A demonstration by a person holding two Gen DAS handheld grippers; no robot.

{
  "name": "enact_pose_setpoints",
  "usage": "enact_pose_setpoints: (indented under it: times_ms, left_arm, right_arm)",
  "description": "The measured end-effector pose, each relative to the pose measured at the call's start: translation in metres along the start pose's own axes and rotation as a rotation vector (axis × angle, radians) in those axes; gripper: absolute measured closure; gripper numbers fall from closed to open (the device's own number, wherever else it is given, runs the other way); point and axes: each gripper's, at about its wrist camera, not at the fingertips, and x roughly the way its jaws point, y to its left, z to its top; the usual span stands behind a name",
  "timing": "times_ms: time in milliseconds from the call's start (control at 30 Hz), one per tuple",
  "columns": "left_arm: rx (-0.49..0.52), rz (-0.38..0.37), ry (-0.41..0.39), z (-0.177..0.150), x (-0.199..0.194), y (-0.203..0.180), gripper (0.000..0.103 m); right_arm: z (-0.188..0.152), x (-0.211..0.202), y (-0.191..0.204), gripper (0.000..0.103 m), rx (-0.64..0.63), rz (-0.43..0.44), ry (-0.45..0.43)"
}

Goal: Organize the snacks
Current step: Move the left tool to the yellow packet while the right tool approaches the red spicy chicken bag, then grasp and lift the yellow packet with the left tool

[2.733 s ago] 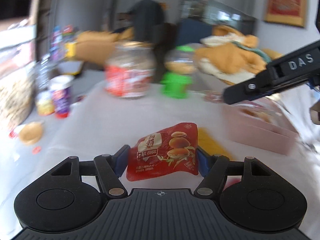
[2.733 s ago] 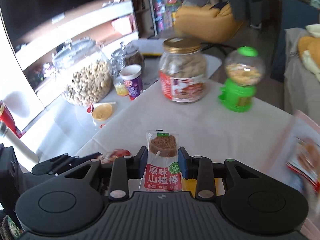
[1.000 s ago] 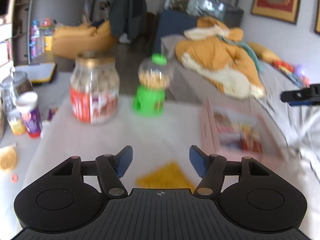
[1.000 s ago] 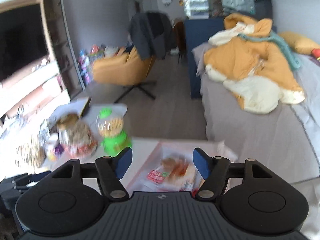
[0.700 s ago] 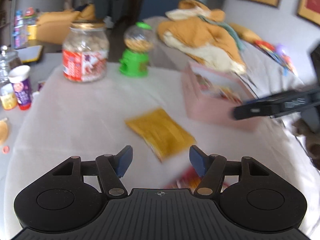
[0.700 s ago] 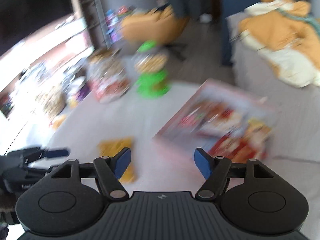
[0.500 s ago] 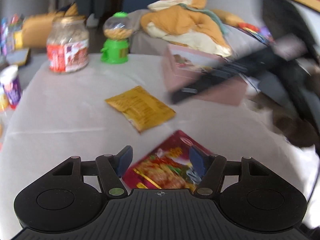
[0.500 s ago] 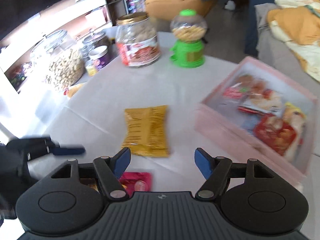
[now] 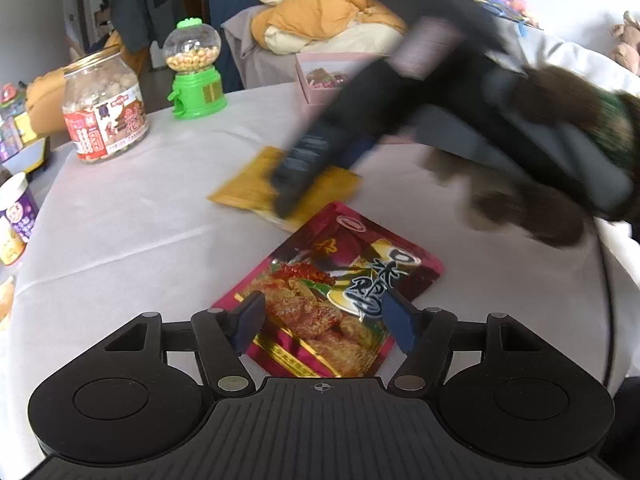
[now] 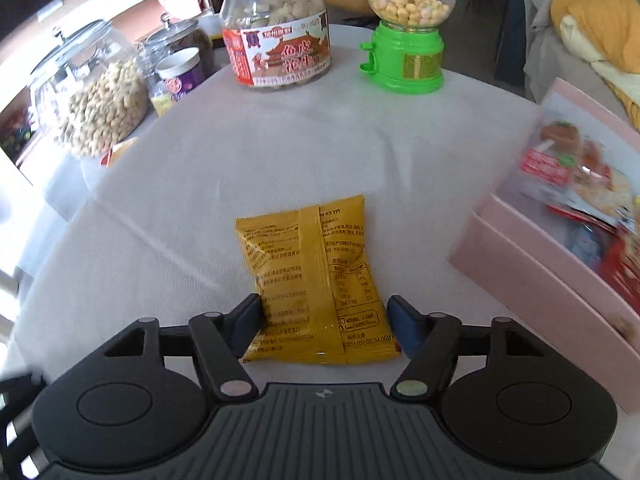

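A red snack packet (image 9: 332, 280) lies flat on the white tablecloth, its near end between the fingers of my left gripper (image 9: 324, 320). Those jaws are opening and the pads stand clear of it. A yellow snack packet (image 10: 312, 272) lies seam side up with its near half between the fingers of my right gripper (image 10: 324, 318). Those jaws are closing, the pads right at its edges, and the packet is still flat. In the left wrist view the right gripper (image 9: 288, 196) is a dark blur over the yellow packet (image 9: 244, 188). The pink box (image 10: 520, 264) on the right holds several packets.
At the back stand a labelled snack jar (image 10: 276, 32) and a green candy dispenser (image 10: 408, 40). A glass jar of peanuts (image 10: 92, 100) and a purple cup (image 10: 180, 76) are at the left edge. A gloved hand (image 9: 540, 200) holds the right gripper.
Both grippers let their earlier packets go at the pink box and came down to the table. The left now straddles the red packet, the right the yellow one.
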Motion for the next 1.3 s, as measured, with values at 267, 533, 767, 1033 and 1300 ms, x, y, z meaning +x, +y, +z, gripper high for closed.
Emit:
enact_pose_setpoints:
  times_ms: [267,533,767,1033,1300]
  left_arm:
    - [-0.051,0.019,-0.029,0.007,0.012,0.003,0.023]
    - [-0.146,0.186,-0.053,0.02,0.023,0.019,0.027]
    - [-0.244,0.059,-0.053,0.034,0.006,0.011,0.033]
    - [-0.238,-0.069,0.005,0.084,0.049,-0.028,0.033]
    - [-0.161,0.037,0.138,0.103,0.1,-0.043,0.019]
  right_arm:
    - [-0.059,-0.05,-0.049,0.037,0.092,-0.035,-0.072]
    - [-0.123,-0.074,-0.078,0.037,0.208,0.008,-0.196]
    - [-0.142,-0.07,-0.057,0.029,0.144,-0.08,-0.316]
    - [-0.146,-0.072,-0.071,0.025,0.221,-0.028,-0.341]
    - [-0.148,-0.07,-0.062,0.024,0.2,-0.08,-0.341]
